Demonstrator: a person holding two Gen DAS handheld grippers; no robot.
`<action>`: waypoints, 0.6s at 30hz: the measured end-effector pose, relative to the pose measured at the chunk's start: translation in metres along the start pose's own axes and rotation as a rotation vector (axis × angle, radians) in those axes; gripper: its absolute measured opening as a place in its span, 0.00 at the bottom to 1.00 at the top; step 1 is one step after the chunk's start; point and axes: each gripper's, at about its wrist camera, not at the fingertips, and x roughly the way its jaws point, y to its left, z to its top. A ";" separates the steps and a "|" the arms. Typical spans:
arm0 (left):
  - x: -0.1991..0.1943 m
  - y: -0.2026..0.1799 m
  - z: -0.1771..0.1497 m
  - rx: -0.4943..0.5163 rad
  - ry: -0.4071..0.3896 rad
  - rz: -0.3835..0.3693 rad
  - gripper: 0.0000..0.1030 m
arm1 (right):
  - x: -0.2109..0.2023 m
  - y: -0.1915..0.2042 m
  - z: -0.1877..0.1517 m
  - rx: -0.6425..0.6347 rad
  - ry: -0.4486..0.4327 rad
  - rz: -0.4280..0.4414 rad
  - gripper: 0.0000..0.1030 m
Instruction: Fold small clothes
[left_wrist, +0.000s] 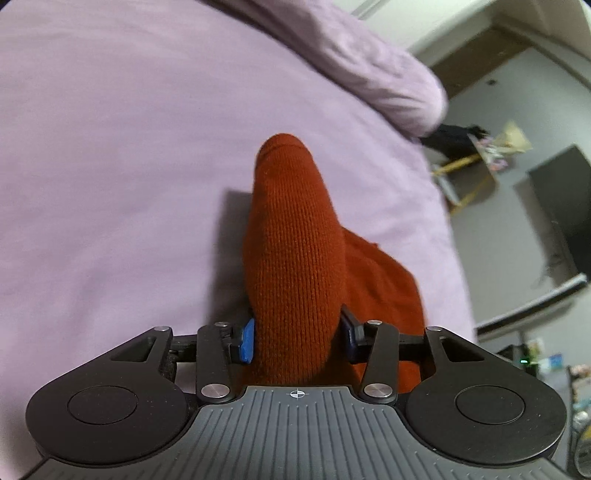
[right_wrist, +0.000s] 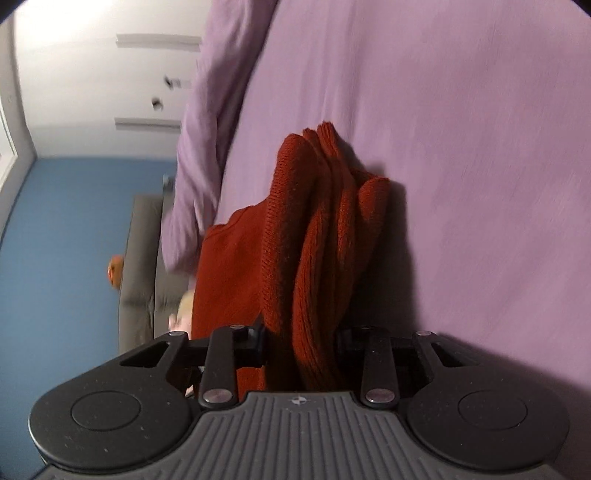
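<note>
A rust-red knitted garment (left_wrist: 295, 251) fills the middle of the left wrist view, standing up as one thick fold over the lilac bedsheet (left_wrist: 129, 166). My left gripper (left_wrist: 297, 338) is shut on that fold, its blue pads (left_wrist: 246, 341) pressed against both sides. In the right wrist view the same red knit (right_wrist: 317, 236) is bunched into several ridges, and my right gripper (right_wrist: 301, 341) is shut on the bunch. The fingertips there are hidden by the cloth. More of the garment hangs to the left of the right gripper.
A rumpled lilac duvet (left_wrist: 369, 66) lies along the far edge of the bed. Past the bed edge are a grey floor, a dark cabinet (left_wrist: 565, 210) and small clutter. The right wrist view shows a blue floor (right_wrist: 74, 229), a grey bench (right_wrist: 144, 266) and a white wall.
</note>
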 end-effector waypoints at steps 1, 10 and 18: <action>-0.007 0.007 -0.005 -0.003 -0.008 0.031 0.50 | 0.007 0.003 -0.009 -0.012 0.009 -0.002 0.30; -0.076 0.003 -0.078 0.238 -0.209 0.230 0.57 | -0.049 0.051 -0.092 -0.258 -0.283 -0.344 0.57; -0.061 0.000 -0.115 0.289 -0.163 0.226 0.58 | -0.064 0.048 -0.125 -0.280 -0.269 -0.116 0.57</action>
